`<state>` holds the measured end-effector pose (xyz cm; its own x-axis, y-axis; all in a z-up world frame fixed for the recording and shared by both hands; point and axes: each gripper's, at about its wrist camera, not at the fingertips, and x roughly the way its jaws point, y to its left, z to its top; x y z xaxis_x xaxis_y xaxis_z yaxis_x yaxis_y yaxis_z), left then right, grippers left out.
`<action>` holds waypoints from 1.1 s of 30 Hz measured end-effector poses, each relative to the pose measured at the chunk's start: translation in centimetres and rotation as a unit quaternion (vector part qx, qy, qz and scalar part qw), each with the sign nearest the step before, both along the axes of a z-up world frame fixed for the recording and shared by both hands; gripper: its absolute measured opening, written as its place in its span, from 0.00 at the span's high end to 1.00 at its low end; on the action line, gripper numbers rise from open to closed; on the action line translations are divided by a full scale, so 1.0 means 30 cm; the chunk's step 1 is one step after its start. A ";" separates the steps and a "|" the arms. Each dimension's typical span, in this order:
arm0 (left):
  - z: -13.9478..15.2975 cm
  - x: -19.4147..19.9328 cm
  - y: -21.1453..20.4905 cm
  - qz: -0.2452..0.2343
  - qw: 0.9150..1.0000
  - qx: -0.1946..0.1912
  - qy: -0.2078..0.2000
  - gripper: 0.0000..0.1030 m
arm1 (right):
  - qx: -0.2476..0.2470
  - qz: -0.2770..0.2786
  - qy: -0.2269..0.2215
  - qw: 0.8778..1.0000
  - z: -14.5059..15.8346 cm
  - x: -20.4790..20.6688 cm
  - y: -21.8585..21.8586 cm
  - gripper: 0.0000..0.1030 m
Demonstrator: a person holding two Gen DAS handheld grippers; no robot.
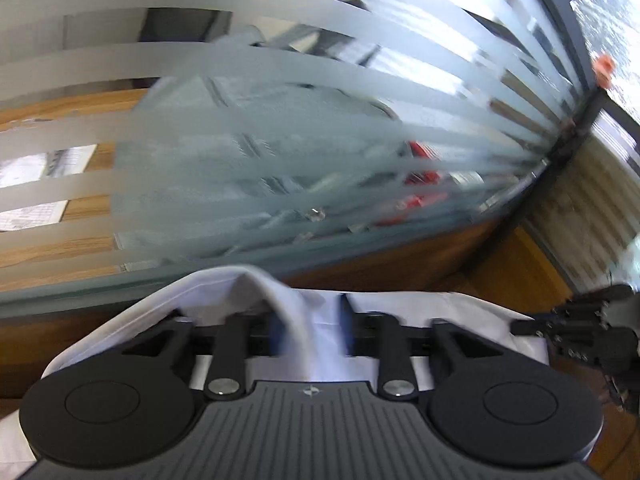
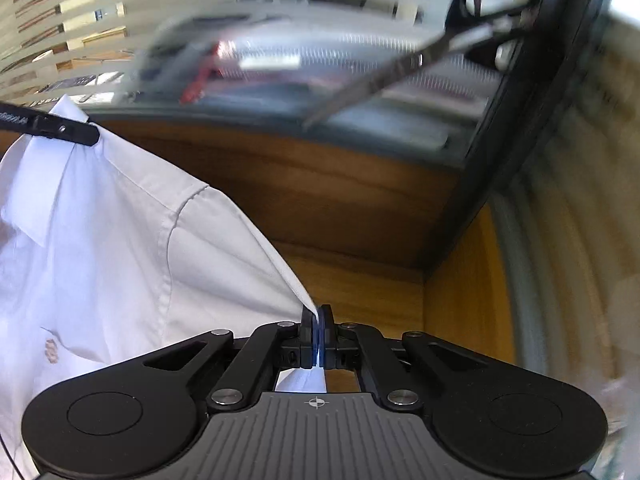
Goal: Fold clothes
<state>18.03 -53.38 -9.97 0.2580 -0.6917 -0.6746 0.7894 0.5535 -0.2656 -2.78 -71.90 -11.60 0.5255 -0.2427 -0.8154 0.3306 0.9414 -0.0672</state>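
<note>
A white collared shirt (image 2: 120, 240) hangs in the air between both grippers. My right gripper (image 2: 319, 320) is shut on the shirt's sleeve-side edge, with cloth pinched between its blue pads. My left gripper (image 1: 313, 328) holds a thick fold of the shirt (image 1: 304, 320), which keeps its pads somewhat apart. The rest of the fabric drapes around and below its fingers. In the right wrist view the left gripper (image 2: 60, 128) shows at the upper left, at the collar. In the left wrist view the right gripper (image 1: 568, 328) shows at the far right, at the shirt's edge.
A frosted striped glass partition (image 1: 280, 140) stands close ahead of both grippers, above a wooden base panel (image 2: 320, 184). A dark frame post (image 2: 520, 100) marks the corner on the right. Red objects (image 1: 420, 176) show blurred behind the glass.
</note>
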 end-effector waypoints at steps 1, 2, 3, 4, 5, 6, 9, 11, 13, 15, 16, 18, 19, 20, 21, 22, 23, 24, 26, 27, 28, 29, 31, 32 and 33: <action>0.005 -0.011 0.009 -0.007 1.000 -0.001 -0.001 0.35 | 0.006 -0.002 0.001 1.000 -0.009 0.001 -0.010 0.91; 0.010 -0.022 0.017 -0.014 1.000 -0.001 -0.002 0.25 | 0.008 -0.003 -0.003 1.000 0.001 -0.011 -0.008 0.84; 0.014 -0.032 0.026 -0.021 1.000 -0.002 -0.003 0.21 | 0.010 -0.005 -0.009 1.000 0.013 -0.025 -0.005 0.77; 0.025 -0.046 0.042 -0.025 1.000 -0.005 -0.004 0.21 | 0.011 -0.005 -0.017 1.000 0.032 -0.044 0.004 0.74; 0.043 -0.062 0.066 -0.024 1.000 -0.008 -0.004 0.20 | 0.010 -0.006 -0.025 1.000 0.052 -0.062 0.013 0.70; 0.063 -0.079 0.094 -0.020 1.000 -0.011 -0.004 0.19 | 0.013 -0.002 -0.031 0.999 0.074 -0.085 0.030 0.70; 0.126 -0.131 0.184 -0.006 1.000 -0.019 -0.003 0.19 | 0.027 0.012 -0.042 0.999 0.132 -0.153 0.090 0.69; 0.164 -0.173 0.248 0.005 1.000 -0.020 -0.004 0.19 | 0.035 0.020 -0.044 0.998 0.155 -0.200 0.147 0.66; 0.195 -0.223 0.317 0.014 1.000 -0.020 -0.008 0.19 | 0.043 0.027 -0.044 0.998 0.160 -0.251 0.204 0.63; 0.214 -0.278 0.388 0.023 0.999 -0.018 -0.015 0.19 | 0.059 0.032 -0.043 0.997 0.153 -0.299 0.270 0.63; 0.220 -0.307 0.427 0.027 0.999 -0.017 -0.019 0.19 | 0.067 0.034 -0.042 0.996 0.148 -0.323 0.303 0.63; 0.224 -0.365 0.513 0.040 0.999 -0.014 -0.025 0.19 | 0.085 0.036 -0.039 0.995 0.120 -0.358 0.356 0.63; 0.221 -0.393 0.555 0.048 0.998 -0.012 -0.026 0.19 | 0.094 0.040 -0.037 0.994 0.102 -0.375 0.384 0.63; 0.215 -0.419 0.599 0.057 0.998 -0.011 -0.025 0.19 | 0.100 0.043 -0.036 0.993 0.090 -0.395 0.421 0.63; 0.204 -0.444 0.646 0.067 0.997 -0.010 -0.021 0.19 | 0.106 0.044 -0.037 0.993 0.076 -0.417 0.450 0.62; 0.192 -0.469 0.694 0.078 0.997 -0.008 -0.016 0.19 | 0.116 0.044 -0.038 0.991 0.060 -0.436 0.478 0.62; 0.176 -0.492 0.740 0.090 0.996 -0.005 -0.011 0.19 | 0.128 0.045 -0.039 0.990 0.043 -0.455 0.505 0.62; 0.159 -0.515 0.785 0.103 0.995 0.000 -0.006 0.19 | 0.135 0.045 -0.039 0.989 0.024 -0.469 0.533 0.62; 0.126 -0.559 0.873 0.130 0.991 0.011 0.003 0.19 | 0.144 0.047 -0.035 0.988 -0.020 -0.485 0.586 0.61; 0.109 -0.577 0.914 0.144 0.989 0.017 0.006 0.19 | 0.146 0.048 -0.031 0.988 -0.043 -0.484 0.611 0.61; 0.092 -0.595 0.954 0.158 0.987 0.023 0.010 0.19 | 0.146 0.049 -0.024 0.988 -0.067 -0.486 0.634 0.61; 0.074 -0.607 0.992 0.173 0.984 0.028 0.013 0.19 | 0.145 0.049 -0.016 0.988 -0.091 -0.488 0.657 0.59; 0.043 -0.632 1.066 0.205 0.978 0.038 0.018 0.19 | 0.134 0.047 0.001 0.990 -0.133 -0.494 0.701 0.58; 0.029 -0.645 1.099 0.219 0.975 0.042 0.019 0.19 | 0.122 0.043 0.011 0.991 -0.151 -0.498 0.721 0.57; 0.017 -0.657 1.130 0.234 0.971 0.046 0.017 0.19 | 0.109 0.041 0.020 0.993 -0.165 -0.503 0.737 0.56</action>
